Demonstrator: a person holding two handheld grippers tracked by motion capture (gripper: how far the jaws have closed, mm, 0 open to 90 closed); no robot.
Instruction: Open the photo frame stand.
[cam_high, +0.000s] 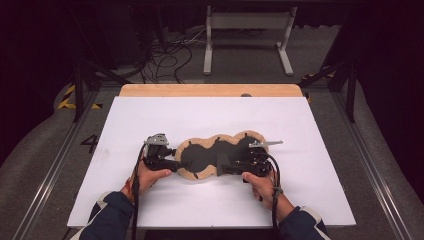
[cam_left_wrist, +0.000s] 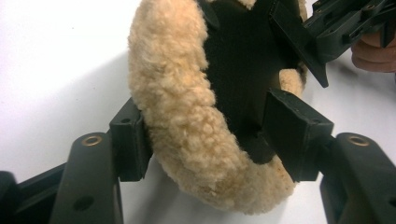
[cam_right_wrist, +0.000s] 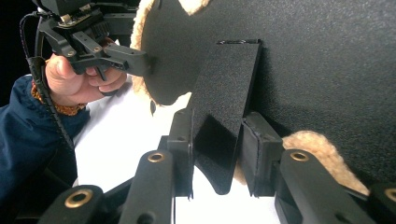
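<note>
- A person seated at a white worktop (cam_high: 310, 150) works a lobed, sheepskin-style pad (cam_high: 218, 152) with a hand-held claw in each hand; the pad lies near the middle of the worktop, its black backing facing up and a tan fleece rim showing all round.
- The left claw (cam_high: 176, 164) sits at the pad's left lobe. In the left gripper view, its jaws straddle the fleece edge (cam_left_wrist: 187, 116): one pad stands against the fleece on the outer side, the other lies on the black backing on the inner side. No earlier picture bears on it, and whether the pads truly press the rim cannot be told for certain; they appear to be at the point of contact.
- The right claw (cam_high: 225, 169) is at the pad's lower middle. In the right gripper view, its jaws are clenched on a black strap (cam_right_wrist: 224, 126) that rises to a slot in the backing (cam_right_wrist: 322, 70).
- The left hand (cam_high: 150, 175) and right hand (cam_high: 262, 184) enter from the bottom edge, in dark blue sleeves (cam_high: 107, 217) with pale cuffs.
- A black cable (cam_high: 135, 200) trails from the left claw along the forearm.
- Beyond the worktop's wooden far edge (cam_high: 210, 90) stand a grey frame (cam_high: 247, 37) and loose cables on the floor (cam_high: 170, 55).
</note>
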